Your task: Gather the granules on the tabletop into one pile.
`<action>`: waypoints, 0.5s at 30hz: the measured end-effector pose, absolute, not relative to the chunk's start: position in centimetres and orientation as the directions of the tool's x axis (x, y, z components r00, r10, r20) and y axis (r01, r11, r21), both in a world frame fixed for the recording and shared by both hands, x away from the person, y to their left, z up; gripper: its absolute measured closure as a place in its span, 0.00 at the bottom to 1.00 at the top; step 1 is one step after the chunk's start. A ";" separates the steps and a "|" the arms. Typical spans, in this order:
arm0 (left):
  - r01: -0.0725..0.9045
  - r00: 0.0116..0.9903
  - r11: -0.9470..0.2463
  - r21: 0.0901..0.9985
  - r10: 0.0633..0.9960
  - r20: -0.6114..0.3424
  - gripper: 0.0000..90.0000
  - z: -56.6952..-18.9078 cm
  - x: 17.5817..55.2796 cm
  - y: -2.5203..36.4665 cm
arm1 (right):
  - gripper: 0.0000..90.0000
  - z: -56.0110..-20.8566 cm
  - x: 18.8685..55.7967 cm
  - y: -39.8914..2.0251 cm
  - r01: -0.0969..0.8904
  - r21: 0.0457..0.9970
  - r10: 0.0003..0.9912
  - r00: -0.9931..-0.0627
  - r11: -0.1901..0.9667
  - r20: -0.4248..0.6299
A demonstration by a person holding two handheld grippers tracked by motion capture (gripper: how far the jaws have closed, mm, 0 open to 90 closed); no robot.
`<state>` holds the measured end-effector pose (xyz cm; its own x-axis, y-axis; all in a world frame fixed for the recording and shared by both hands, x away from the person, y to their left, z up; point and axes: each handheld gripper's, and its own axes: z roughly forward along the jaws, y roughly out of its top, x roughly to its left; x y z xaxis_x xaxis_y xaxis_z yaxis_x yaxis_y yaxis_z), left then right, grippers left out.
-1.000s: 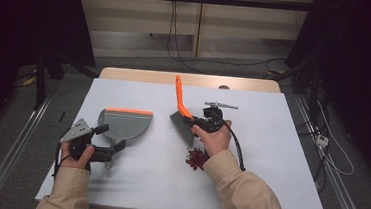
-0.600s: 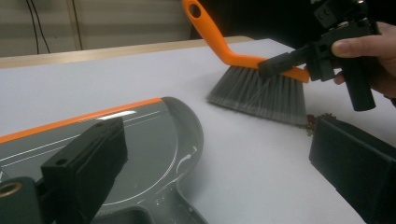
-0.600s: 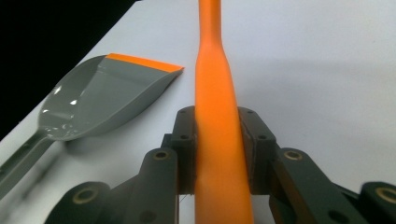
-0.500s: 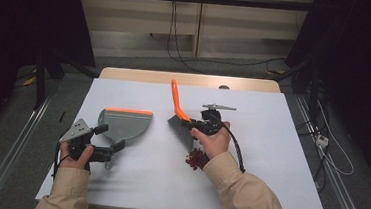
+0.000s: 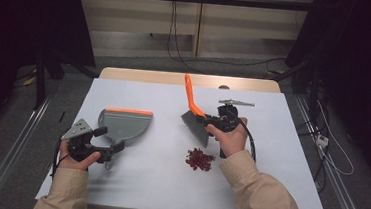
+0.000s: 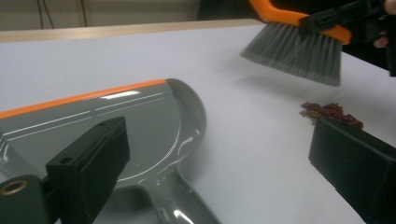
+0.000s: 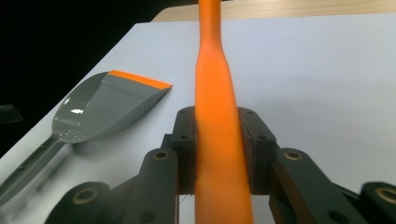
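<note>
A white table (image 5: 142, 181) is seen from above, with a grey dustpan (image 5: 124, 125) lying flat on its left half, its orange lip turned away from the person and its handle pointing back toward the left gripper (image 5: 112, 149). That gripper is held in the person's left hand (image 5: 71, 156) near the table's front left edge; in the left gripper view its jaws are spread wide apart on either side of the dustpan handle (image 6: 180, 205), with nothing clamped between them. The right gripper (image 5: 207, 120) is closed on the orange handle of a brush (image 5: 192, 100), the handle being pinched between both jaws in the right gripper view (image 7: 217, 140). The brush is held raised, grey bristles (image 5: 196, 125) pointing down and handle slanting up and away. A small pile of red crumbs (image 5: 199, 159) lies on the table just in front of the bristles, well apart from the dustpan.
</note>
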<state>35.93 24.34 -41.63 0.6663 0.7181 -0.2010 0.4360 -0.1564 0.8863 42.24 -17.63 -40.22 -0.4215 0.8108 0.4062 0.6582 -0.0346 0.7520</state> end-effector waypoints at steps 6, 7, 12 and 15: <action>0.454 0.653 -0.194 0.870 0.737 -0.176 0.10 -41.5 35.6 24.2 | 0.79 -40.1 41.7 -18.9 0.645 0.764 0.827 -0.426 -0.008 0.368; 0.454 0.652 -0.196 0.869 0.738 -0.174 0.11 -41.5 35.6 24.2 | 0.79 -40.2 41.6 -19.3 0.644 0.765 0.827 -0.424 -0.013 0.370; 0.487 0.637 -0.221 0.845 0.752 -0.171 0.14 -41.8 34.9 24.7 | 0.79 -40.5 41.1 -20.4 0.643 0.766 0.838 -0.415 -0.006 0.354; 0.501 0.627 -0.221 0.837 0.759 -0.175 0.15 -42.0 34.7 24.8 | 0.79 -40.7 40.8 -20.8 0.641 0.768 0.843 -0.410 -0.006 0.349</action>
